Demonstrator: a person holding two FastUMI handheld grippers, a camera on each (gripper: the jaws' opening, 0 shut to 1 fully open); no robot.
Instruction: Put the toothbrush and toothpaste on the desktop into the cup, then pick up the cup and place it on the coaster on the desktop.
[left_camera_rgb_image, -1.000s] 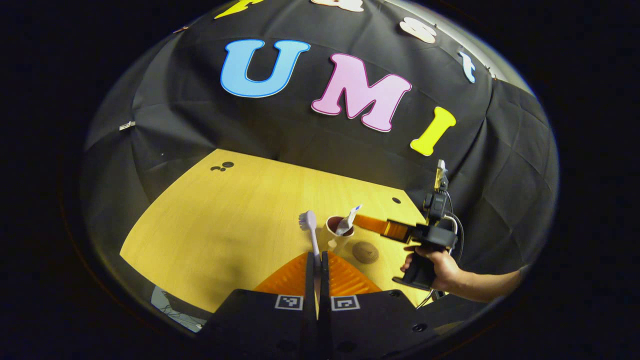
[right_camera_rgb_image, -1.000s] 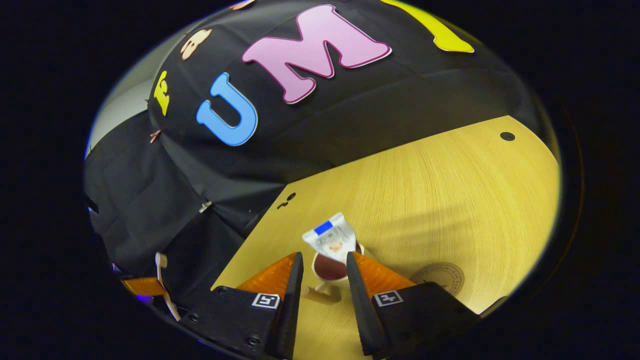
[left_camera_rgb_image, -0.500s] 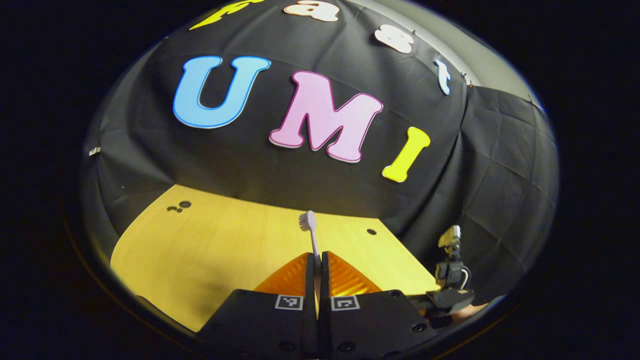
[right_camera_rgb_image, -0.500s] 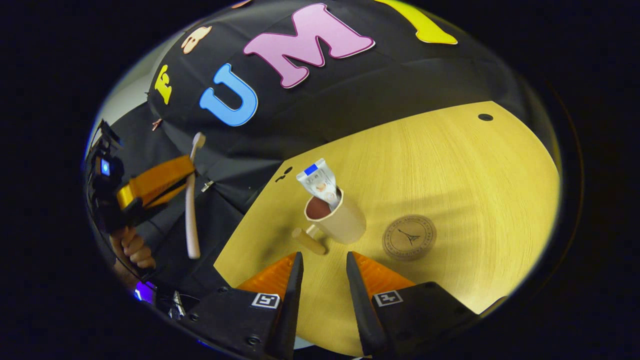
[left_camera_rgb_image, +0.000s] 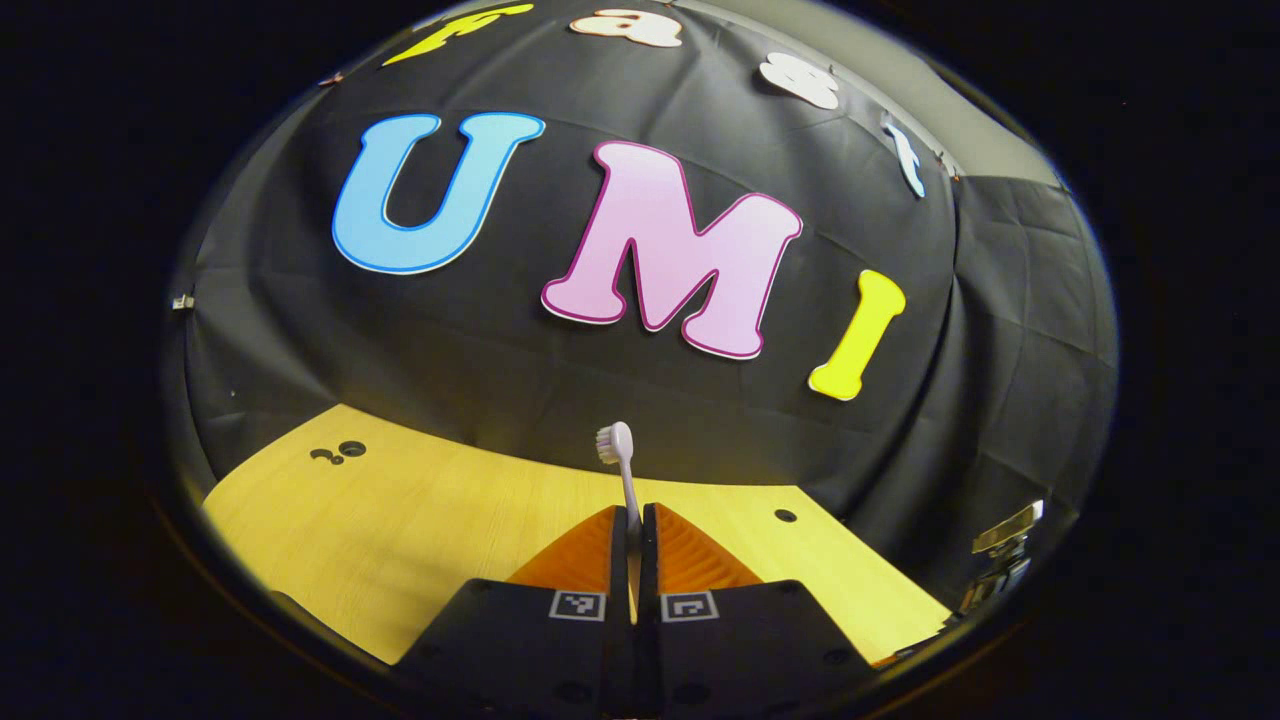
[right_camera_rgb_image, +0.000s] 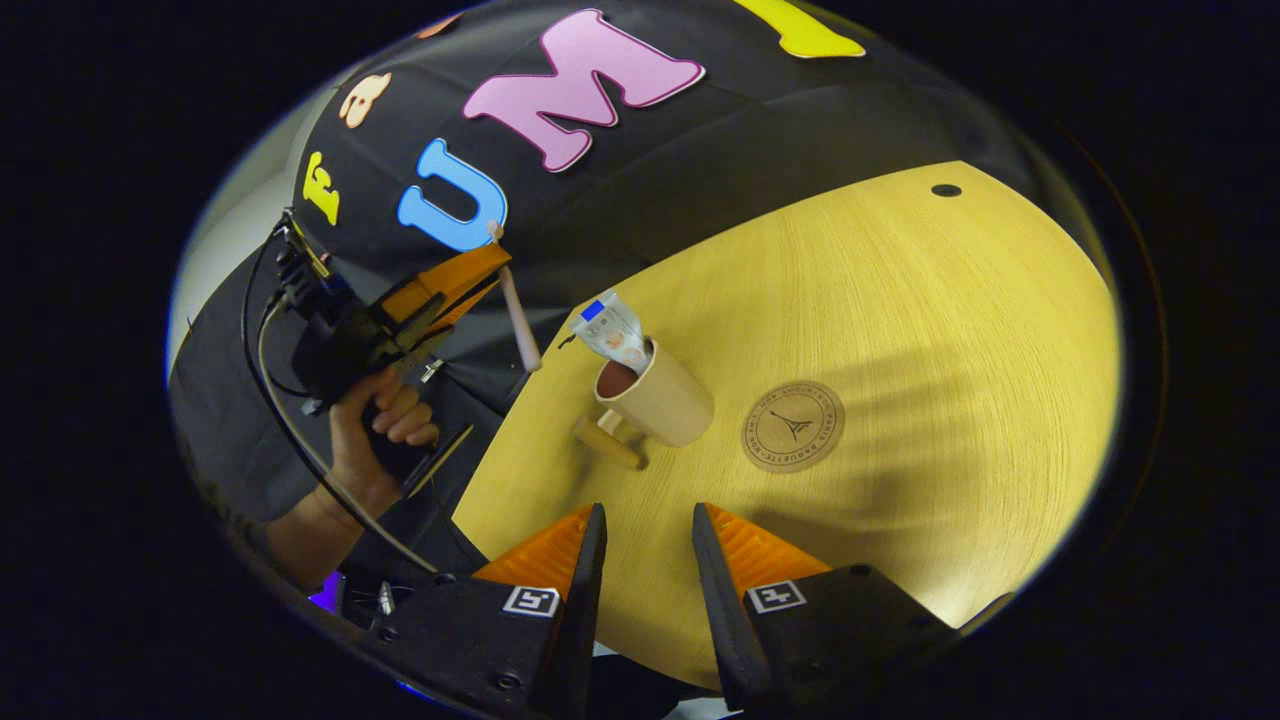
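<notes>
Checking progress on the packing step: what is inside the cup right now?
The toothpaste stands in the cup, its crimped end sticking out above the rim. Its lower part is hidden by the cup wall. The toothbrush is held in the left tongs.

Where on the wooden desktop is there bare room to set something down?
Free: the wide yellow wooden desktop beyond and right of the round brown coaster, up to the black cloth wall. Crowded: the left edge, where the beige handled cup holding the white toothpaste tube stands beside the coaster.
</notes>
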